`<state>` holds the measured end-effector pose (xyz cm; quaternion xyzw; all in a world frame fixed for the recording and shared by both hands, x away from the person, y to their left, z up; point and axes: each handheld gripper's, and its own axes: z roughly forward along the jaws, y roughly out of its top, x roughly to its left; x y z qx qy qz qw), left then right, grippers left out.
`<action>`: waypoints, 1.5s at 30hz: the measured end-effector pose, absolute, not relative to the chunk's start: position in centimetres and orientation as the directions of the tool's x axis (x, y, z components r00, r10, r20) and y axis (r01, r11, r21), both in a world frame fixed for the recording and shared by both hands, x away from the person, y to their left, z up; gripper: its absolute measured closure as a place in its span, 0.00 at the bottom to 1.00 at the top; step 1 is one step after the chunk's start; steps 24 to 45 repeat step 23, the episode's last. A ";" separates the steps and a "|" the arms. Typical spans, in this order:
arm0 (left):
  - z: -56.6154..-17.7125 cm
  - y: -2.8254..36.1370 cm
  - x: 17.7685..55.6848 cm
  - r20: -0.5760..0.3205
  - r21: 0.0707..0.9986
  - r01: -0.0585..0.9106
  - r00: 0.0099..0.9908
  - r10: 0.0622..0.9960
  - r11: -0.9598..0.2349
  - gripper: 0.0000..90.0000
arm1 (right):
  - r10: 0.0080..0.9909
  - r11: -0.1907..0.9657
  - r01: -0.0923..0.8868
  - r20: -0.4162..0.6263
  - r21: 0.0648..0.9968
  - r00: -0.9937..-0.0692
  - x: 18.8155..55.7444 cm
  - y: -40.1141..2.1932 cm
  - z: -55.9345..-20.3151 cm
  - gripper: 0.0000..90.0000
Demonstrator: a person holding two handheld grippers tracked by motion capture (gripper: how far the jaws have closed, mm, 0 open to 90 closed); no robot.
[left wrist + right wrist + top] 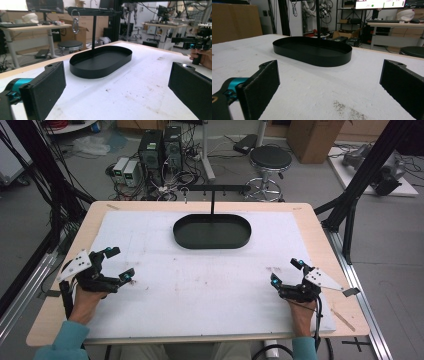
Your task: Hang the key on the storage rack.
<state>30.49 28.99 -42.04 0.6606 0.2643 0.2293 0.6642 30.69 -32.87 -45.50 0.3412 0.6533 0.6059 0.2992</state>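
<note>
**Both hand-held grippers wide apart and empty, tray stand between them at the far side**

At the left of the surface [150, 227], the left hand-held gripper [116, 265] sits low over the white sheet, gripped by the person's left hand [89, 296]. Its jaws stand wide apart with nothing between them; in the left gripper view only bare sheet lies in the gap, and the pads [48, 87] touch nothing.

Toward the middle, at the far side of the surface, stands the black oval tray [212, 241], well apart from both grippers. A thin post [212, 202] rises from its far edge and carries a crossbar [215, 187]. In the left gripper view a metal clip [75, 24] hangs from that bar near its left end. The tray looks empty inside.

At the right, the right hand-held gripper [287, 272] is held by the right hand [303, 312] near the front edge of the surface. Its jaws too are spread wide, holding nothing; the right gripper view shows the white sheet and the tray beyond between them.
</note>
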 end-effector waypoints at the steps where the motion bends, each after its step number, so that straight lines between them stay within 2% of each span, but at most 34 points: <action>1: -42.5 29.2 30.2 -0.049 0.999 0.044 0.749 0.661 0.023 0.02 | 0.809 0.034 0.083 0.021 0.996 -0.588 30.7 -32.9 -45.5 0.02; 12: -45.5 29.9 28.9 -0.051 0.999 0.047 0.688 0.724 0.026 0.02 | 0.810 0.038 0.083 0.018 0.996 -0.586 30.6 -32.8 -45.5 0.02; 23: -45.8 30.1 28.5 -0.039 0.999 0.014 0.677 0.735 0.040 0.04 | 0.811 0.038 0.084 0.018 0.996 -0.585 30.5 -32.8 -45.5 0.02; 45: -45.8 30.1 28.5 -0.039 0.999 0.014 0.677 0.735 0.040 0.04 | 0.811 0.038 0.084 0.018 0.996 -0.585 30.5 -32.8 -45.5 0.02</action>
